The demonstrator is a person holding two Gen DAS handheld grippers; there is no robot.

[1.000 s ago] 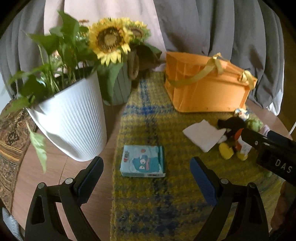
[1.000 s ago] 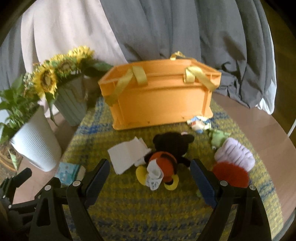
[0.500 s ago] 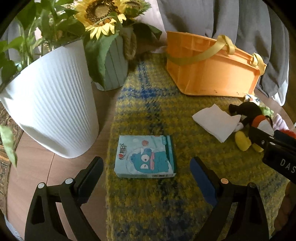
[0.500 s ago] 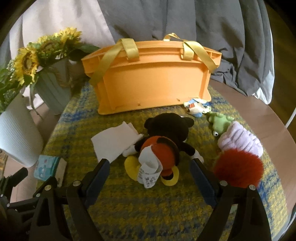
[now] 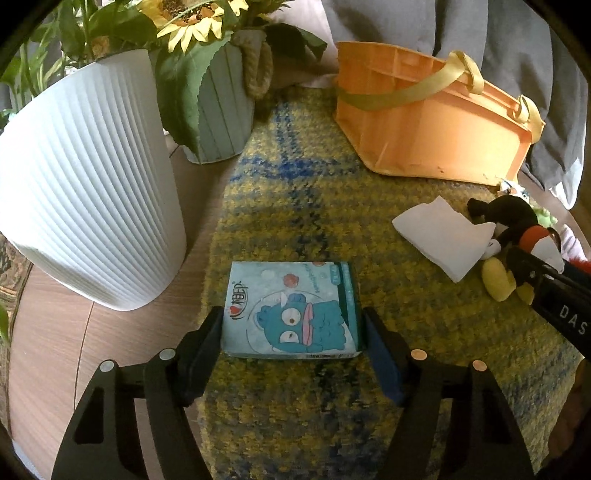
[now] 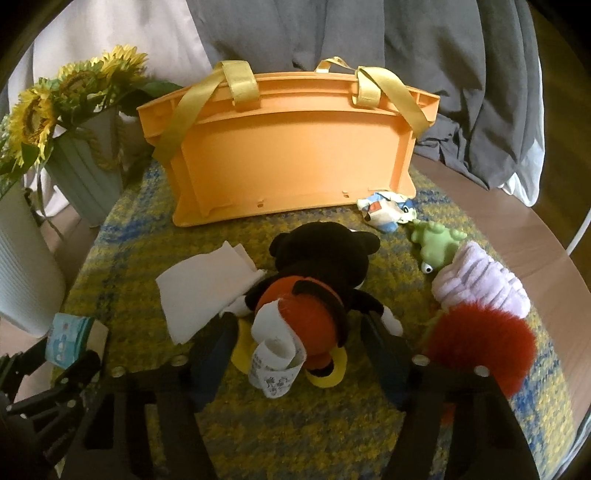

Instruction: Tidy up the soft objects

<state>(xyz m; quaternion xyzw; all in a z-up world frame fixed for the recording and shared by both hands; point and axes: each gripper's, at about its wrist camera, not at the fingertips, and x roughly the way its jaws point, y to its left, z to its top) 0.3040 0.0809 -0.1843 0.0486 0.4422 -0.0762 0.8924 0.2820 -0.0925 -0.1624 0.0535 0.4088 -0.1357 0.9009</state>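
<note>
The orange crate (image 6: 295, 147), with yellow fabric handles (image 6: 240, 88) draped over its rim, stands at the far edge of a yellow-and-blue woven mat (image 5: 295, 192); only its outer walls and rim show in either view, so what it holds cannot be told. To its left stands a grey-green ribbed vase (image 5: 221, 110) with sunflowers (image 5: 192, 26) in it, and nearer the camera a tall white ribbed pot (image 5: 85, 192) with leafy green stems, standing on the bare wooden table (image 5: 110, 339) just beside the mat. The left gripper (image 5: 293, 336) has its jaws closing around a pale blue tissue pack (image 5: 291, 317) printed with a cartoon face; the pack lies flat on the mat's near left part, and both fingers sit right at its short sides, seemingly touching it. The right gripper (image 6: 299, 332) is also closing, its fingers flanking the lower body of a black and red plush toy (image 6: 317, 280) that lies face down on the mat in front of the crate; whether the pads press on the toy cannot be told. A folded white tissue (image 6: 207, 291) lies just left of the toy, partly under its arm. To the right are a small green plush (image 6: 436, 243), a lilac ribbed soft item (image 6: 480, 284) and a red fluffy ball (image 6: 484, 347), close together, and a small blue-and-white soft toy (image 6: 388, 210) lies against the crate's base.
</note>
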